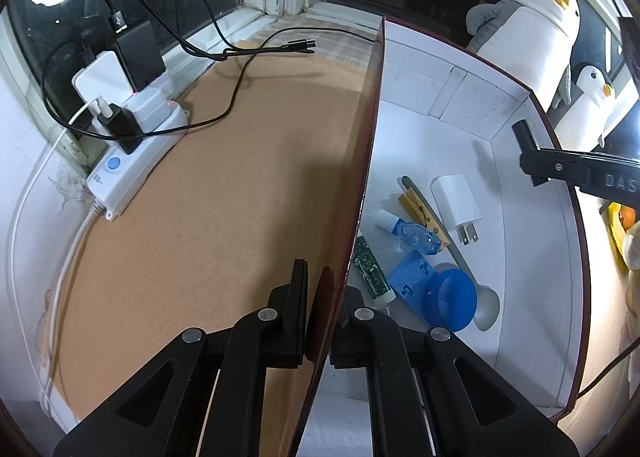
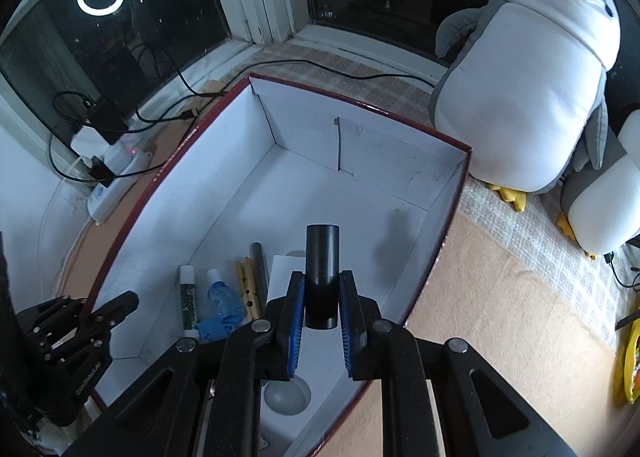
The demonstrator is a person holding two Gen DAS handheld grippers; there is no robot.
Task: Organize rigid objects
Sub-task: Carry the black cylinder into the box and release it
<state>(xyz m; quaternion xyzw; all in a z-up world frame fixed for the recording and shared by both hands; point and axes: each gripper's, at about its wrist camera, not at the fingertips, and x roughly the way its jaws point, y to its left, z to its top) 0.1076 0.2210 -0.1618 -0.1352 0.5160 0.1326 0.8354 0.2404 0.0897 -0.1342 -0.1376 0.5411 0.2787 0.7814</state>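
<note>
A white-lined box with a dark red rim [image 1: 460, 129] [image 2: 360, 153] stands on the brown mat. My left gripper [image 1: 326, 289] is shut on the box's left wall [image 1: 360, 193], one finger outside, one inside; it shows in the right wrist view [image 2: 86, 313] too. My right gripper [image 2: 322, 289] is shut on a black cylinder [image 2: 322, 277] and holds it above the box; it shows at the right of the left wrist view [image 1: 524, 133]. Inside lie a white charger [image 1: 456, 205], a clothespin [image 1: 420, 217], a blue dropper bottle [image 1: 416, 233], a green tube [image 1: 370, 265], a blue plastic part [image 1: 436, 289] and a spoon [image 1: 486, 303].
A power strip [image 1: 132, 153] with plugs and black cables [image 1: 224, 57] lies at the left by the window. Two plush penguins [image 2: 532, 77] stand right of the box. A yellow object [image 2: 632, 361] sits at the far right edge.
</note>
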